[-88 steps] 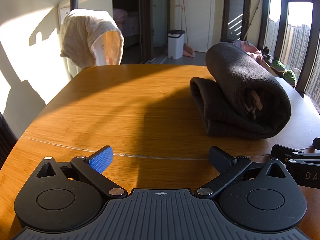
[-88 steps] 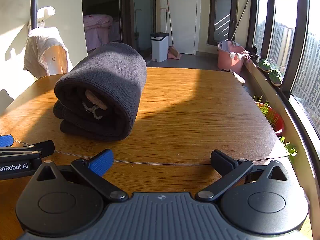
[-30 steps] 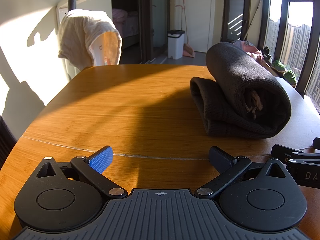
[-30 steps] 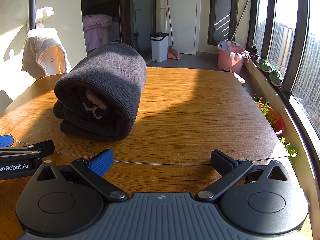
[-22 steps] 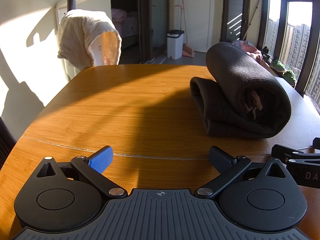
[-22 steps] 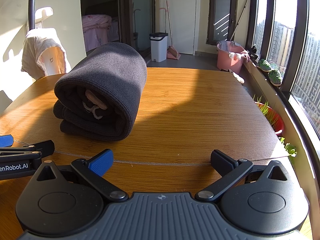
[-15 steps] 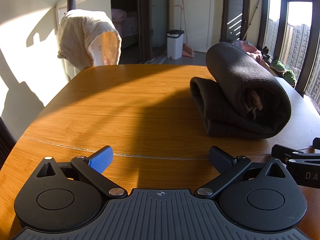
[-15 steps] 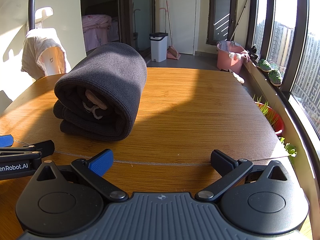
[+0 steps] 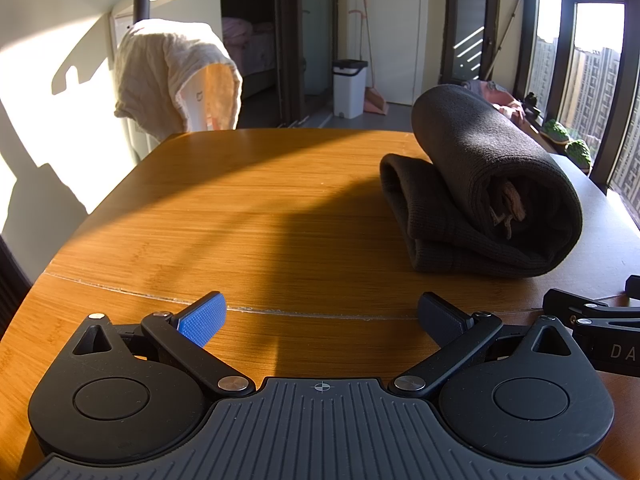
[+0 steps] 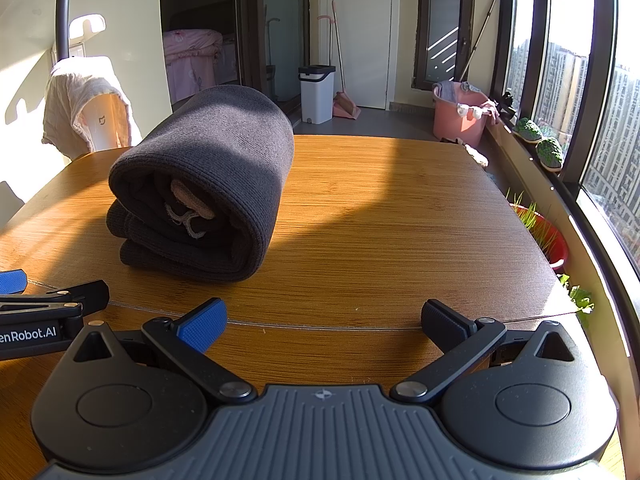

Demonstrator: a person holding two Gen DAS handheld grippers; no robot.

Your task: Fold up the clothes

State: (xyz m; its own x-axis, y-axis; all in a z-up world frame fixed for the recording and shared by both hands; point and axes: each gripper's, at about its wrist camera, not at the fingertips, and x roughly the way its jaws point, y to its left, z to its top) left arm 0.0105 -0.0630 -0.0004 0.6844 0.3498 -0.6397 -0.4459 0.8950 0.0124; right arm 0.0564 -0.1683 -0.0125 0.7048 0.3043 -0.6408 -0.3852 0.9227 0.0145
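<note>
We hold the left gripper (image 9: 322, 314) and the right gripper (image 10: 324, 320) low over the wooden table (image 9: 240, 216), side by side, and both have their fingers wide apart with nothing between them. The dark garment (image 10: 208, 184) lies on the table as a thick folded roll, ahead of both grippers and apart from them.

Wooden table (image 9: 256, 216); folded dark garment (image 9: 480, 196) lying on it.
</note>
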